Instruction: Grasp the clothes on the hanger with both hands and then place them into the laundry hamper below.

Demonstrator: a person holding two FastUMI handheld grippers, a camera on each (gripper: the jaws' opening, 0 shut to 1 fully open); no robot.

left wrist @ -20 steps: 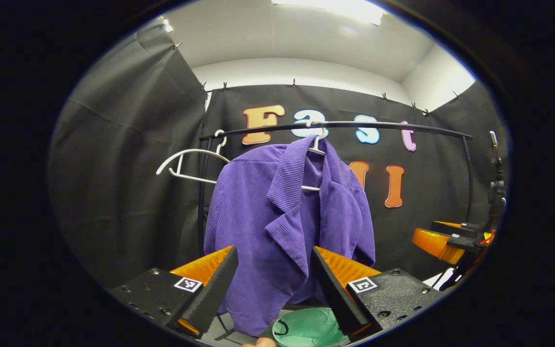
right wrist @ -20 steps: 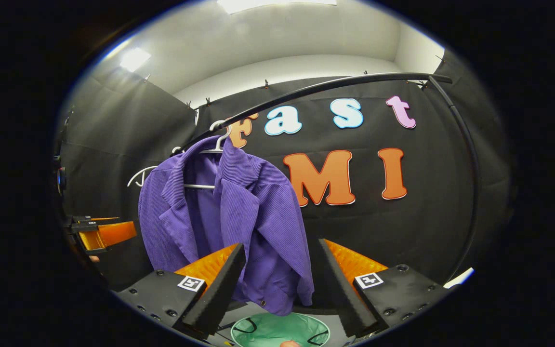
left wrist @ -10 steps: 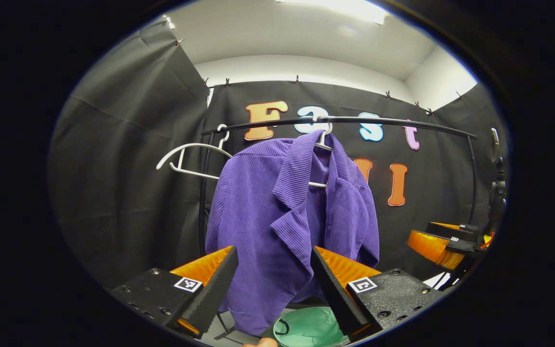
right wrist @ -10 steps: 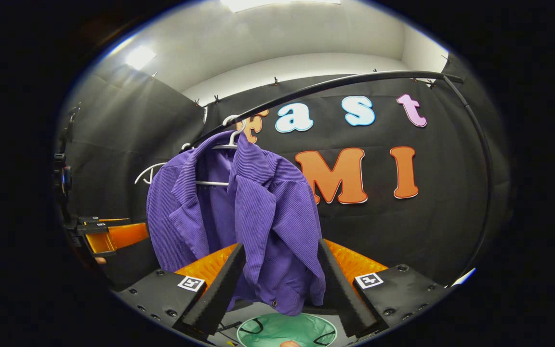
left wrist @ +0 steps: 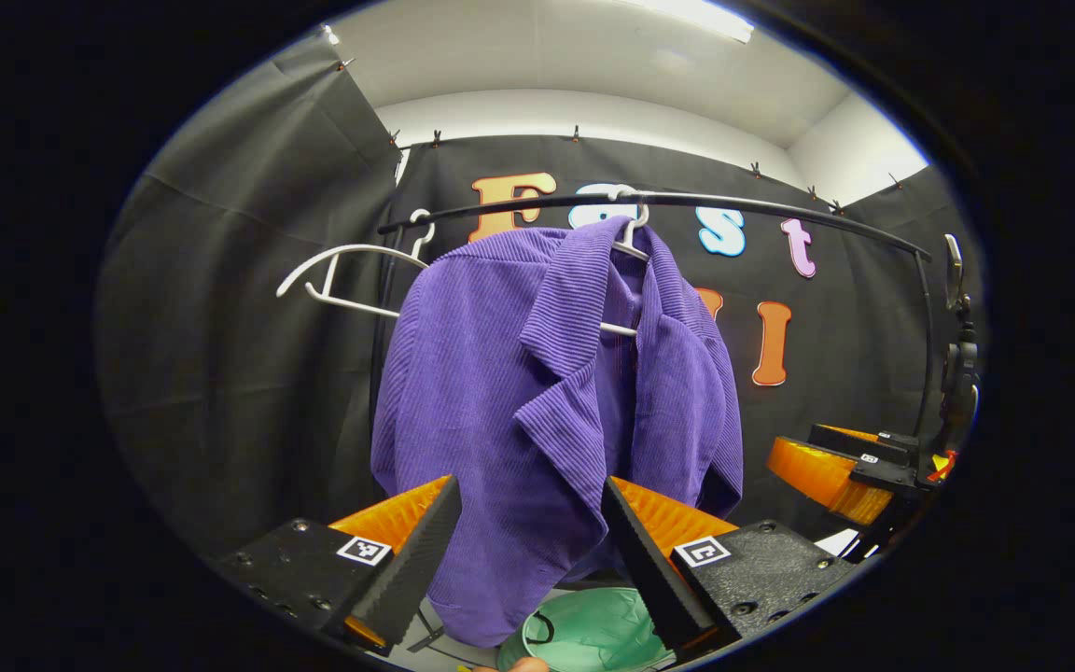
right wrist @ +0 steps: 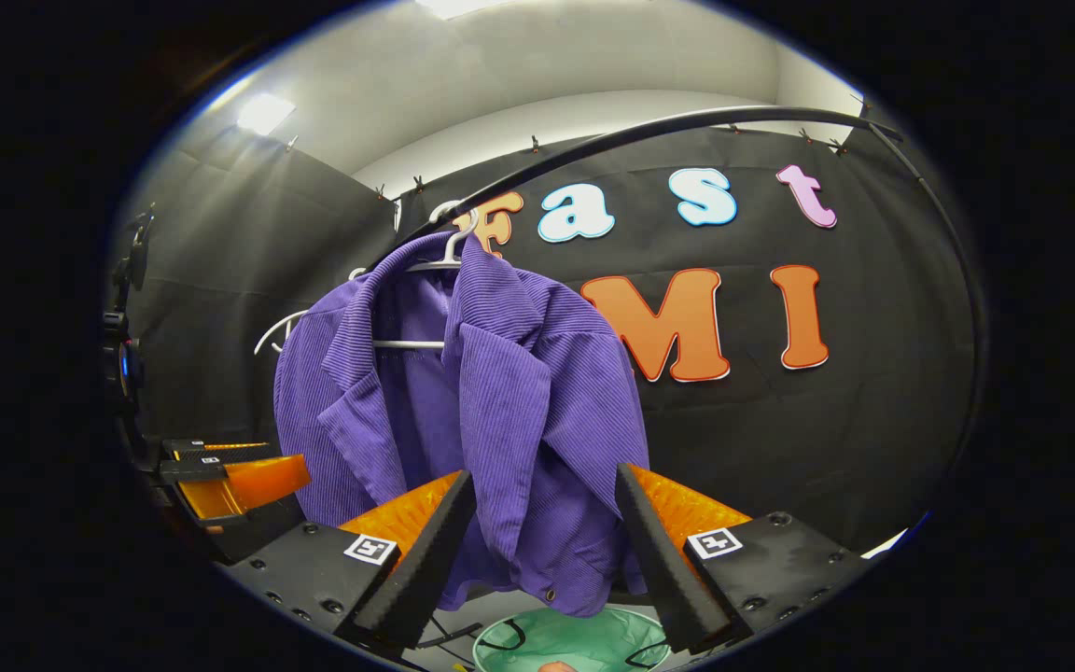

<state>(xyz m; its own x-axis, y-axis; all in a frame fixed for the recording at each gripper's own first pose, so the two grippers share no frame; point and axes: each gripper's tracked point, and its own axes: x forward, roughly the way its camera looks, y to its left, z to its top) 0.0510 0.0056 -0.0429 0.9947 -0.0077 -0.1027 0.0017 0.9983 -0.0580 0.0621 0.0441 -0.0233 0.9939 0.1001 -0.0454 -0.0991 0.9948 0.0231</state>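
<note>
A purple corduroy jacket (left wrist: pixel 537 401) (right wrist: pixel 472 392) hangs on a white hanger (left wrist: pixel 629 245) (right wrist: pixel 452 254) from a black curved rail (left wrist: pixel 743 205) (right wrist: pixel 649 140). Under it stands a green laundry hamper (left wrist: pixel 593 630) (right wrist: pixel 575 644). My left gripper (left wrist: pixel 523 551) is open, its fingers framing the jacket's left front without touching it. My right gripper (right wrist: pixel 542 551) is open too, framing the jacket's right front panel. In the left gripper view the right gripper (left wrist: pixel 831 467) shows at the right edge. In the right gripper view the left gripper (right wrist: pixel 239 476) shows at the left edge.
A second, bare white hanger (left wrist: pixel 342 275) (right wrist: pixel 276 331) hangs at the rail's left end. The rail's black upright (left wrist: pixel 379 373) runs down beside the jacket. A dark stand (left wrist: pixel 957 373) rises at the far right of the left gripper view.
Both grippers have moved closer to the jacket, which now looms larger between each pair of fingers. Both stay open.
</note>
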